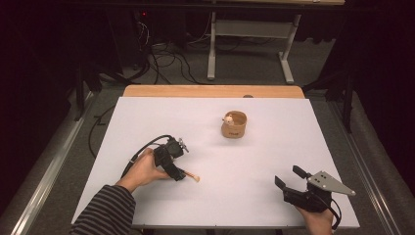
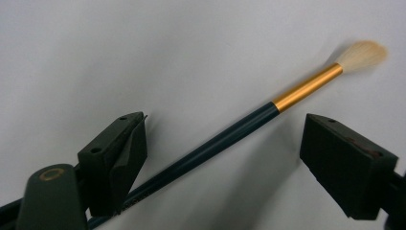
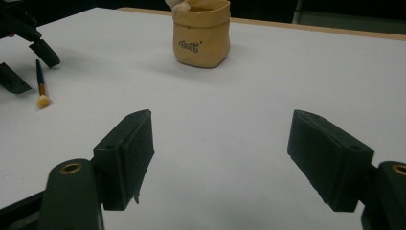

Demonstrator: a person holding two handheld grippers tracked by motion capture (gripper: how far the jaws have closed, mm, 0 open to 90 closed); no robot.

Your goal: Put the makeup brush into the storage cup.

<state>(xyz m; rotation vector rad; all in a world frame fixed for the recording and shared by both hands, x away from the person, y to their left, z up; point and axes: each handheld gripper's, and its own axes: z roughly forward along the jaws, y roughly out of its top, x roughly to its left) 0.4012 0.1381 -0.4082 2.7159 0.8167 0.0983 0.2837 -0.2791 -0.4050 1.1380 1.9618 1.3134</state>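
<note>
High view first: we look down on a white table (image 1: 215, 147) with a wooden strip along its far edge, dark floor and cables beyond it.

Next in size come our 2 grippers. Our left gripper (image 1: 182, 172) sits at about 8 o'clock on the table, held in a hand (image 1: 143, 170) with a striped sleeve behind it. Our right gripper (image 1: 288, 177) is at about 4 o'clock, near the front edge, with its grey three-cornered plate on top.

A small tan fabric pouch (image 1: 234, 125) stands upright at about 1 o'clock from the table's centre, well apart from both grippers. Something pale pokes above its rim; we cannot tell what.

Smallest is a brush (image 1: 191, 176) lying on the table at the left gripper.

Left gripper view: its 2 jaws stand wide apart, and the brush (image 2: 239, 127) lies between them, dark handle near the left jaw, gold ferrule and pale bristles toward 2 o'clock. The jaws are not closed on it.

Right gripper view: its 2 jaws are also spread wide, with bare table between them. The pouch (image 3: 201, 32) is at 12 o'clock, the brush (image 3: 41, 86) at 10 o'clock.
</note>
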